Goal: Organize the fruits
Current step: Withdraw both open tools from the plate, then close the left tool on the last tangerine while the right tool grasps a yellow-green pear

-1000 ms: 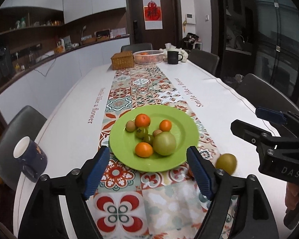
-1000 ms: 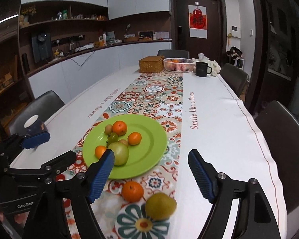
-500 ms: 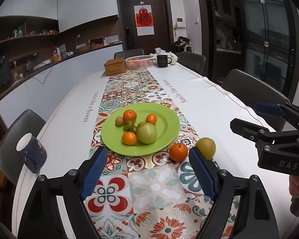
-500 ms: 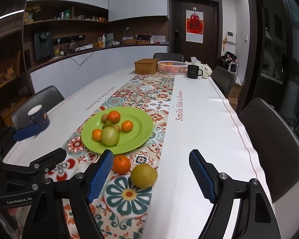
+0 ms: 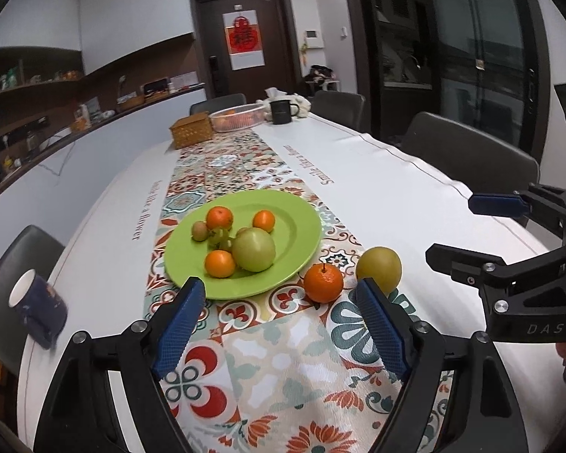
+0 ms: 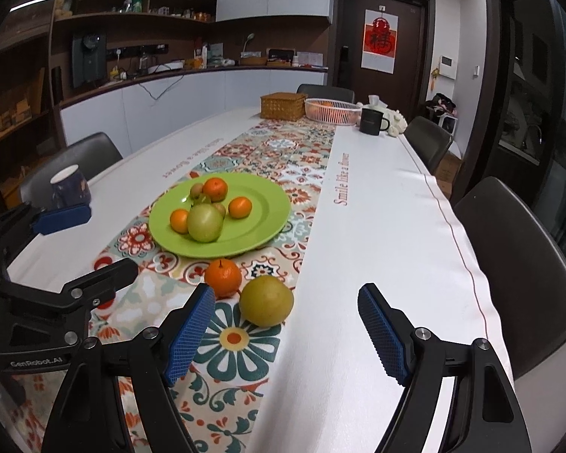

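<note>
A green plate (image 5: 302, 226) (image 6: 268, 207) on the patterned runner holds a large green apple (image 5: 253, 249) (image 6: 204, 222), three small oranges, a kiwi and some grapes. Off the plate's near right rim lie a loose orange (image 5: 323, 282) (image 6: 222, 277) and a yellow-green pear (image 5: 379, 270) (image 6: 266, 300), side by side. My left gripper (image 5: 279, 287) (image 6: 105, 241) hovers short of the plate's near rim, its jaws closing a little with nothing between them. My right gripper (image 6: 286, 294) (image 5: 452, 228) is open, with the pear just beyond its fingertips, untouched.
A blue mug (image 5: 37, 313) (image 6: 69, 187) stands near the table's left edge. At the far end are a wicker box (image 5: 191, 134), a white basket (image 5: 237, 117) with oranges and a black mug (image 5: 281, 111). Dark chairs (image 6: 517, 264) line both sides.
Both grippers have drawn back toward the near end of the table and sunk a little. The loose orange and pear now show in front of the left gripper's fingers.
</note>
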`<state>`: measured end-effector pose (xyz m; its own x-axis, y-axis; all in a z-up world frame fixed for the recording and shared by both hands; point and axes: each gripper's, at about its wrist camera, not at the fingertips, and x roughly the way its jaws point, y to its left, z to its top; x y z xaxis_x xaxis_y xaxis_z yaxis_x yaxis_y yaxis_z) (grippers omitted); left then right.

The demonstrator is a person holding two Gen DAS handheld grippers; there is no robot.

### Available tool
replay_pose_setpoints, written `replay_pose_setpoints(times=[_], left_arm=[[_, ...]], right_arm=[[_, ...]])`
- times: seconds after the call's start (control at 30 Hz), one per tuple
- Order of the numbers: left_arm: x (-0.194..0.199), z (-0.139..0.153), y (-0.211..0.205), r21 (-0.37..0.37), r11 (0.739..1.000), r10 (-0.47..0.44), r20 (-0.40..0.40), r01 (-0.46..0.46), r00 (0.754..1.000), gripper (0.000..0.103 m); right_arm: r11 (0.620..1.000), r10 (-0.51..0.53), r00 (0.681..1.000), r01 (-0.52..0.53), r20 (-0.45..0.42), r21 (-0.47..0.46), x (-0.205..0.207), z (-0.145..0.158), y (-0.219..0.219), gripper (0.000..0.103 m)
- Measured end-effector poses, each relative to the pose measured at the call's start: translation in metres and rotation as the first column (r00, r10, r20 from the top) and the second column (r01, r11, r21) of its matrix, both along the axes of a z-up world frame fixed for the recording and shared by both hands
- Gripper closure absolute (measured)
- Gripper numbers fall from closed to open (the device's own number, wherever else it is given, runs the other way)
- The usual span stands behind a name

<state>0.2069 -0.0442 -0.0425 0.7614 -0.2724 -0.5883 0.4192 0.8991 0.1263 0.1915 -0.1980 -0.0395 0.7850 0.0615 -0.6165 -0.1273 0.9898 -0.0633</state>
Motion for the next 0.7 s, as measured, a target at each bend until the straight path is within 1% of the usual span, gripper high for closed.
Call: replay_pose_setpoints(times=[0.13, 0.3, 0.37, 0.43, 0.53, 0.7], left_arm=[[0.011, -0.013, -0.007, 0.026, 0.998, -0.053, -0.021, 0.054, 0.998, 0.027], [0.027, -0.030, -0.016, 0.053, 0.992, -0.107, -0.071, 0.110, 0.992, 0.035], [0.033, -0.037, -0.019, 0.060, 0.990, -0.122, -0.092, 0.128, 0.988, 0.039], [0.038, -0.042, -0.019, 0.064, 0.988, -0.134, -0.117, 0.142, 0.984, 0.042], [0.044, -0.049, -0.019, 0.063, 0.987, -0.140, -0.146, 0.150, 0.979, 0.042], [0.053, -0.056, -0.016, 0.038, 0.990, -0.126, -0.188, 0.136, 0.974, 0.043]], right_arm=[[1.000, 0.010, 1.000, -0.010, -0.029, -0.013, 0.008, -0.011, 0.000, 0.024], [1.000, 0.028, 0.997, -0.028, -0.078, -0.010, 0.019, -0.028, 0.000, 0.025], [0.999, 0.037, 0.995, -0.038, -0.095, -0.009, 0.024, -0.035, 0.000, 0.026], [0.999, 0.047, 0.991, -0.048, -0.123, -0.003, 0.030, -0.043, 0.001, 0.031], [0.998, 0.063, 0.985, -0.062, -0.161, 0.012, 0.040, -0.054, 0.001, 0.035], [0.996, 0.088, 0.976, -0.086, -0.198, 0.019, 0.052, -0.068, 0.006, 0.037]])
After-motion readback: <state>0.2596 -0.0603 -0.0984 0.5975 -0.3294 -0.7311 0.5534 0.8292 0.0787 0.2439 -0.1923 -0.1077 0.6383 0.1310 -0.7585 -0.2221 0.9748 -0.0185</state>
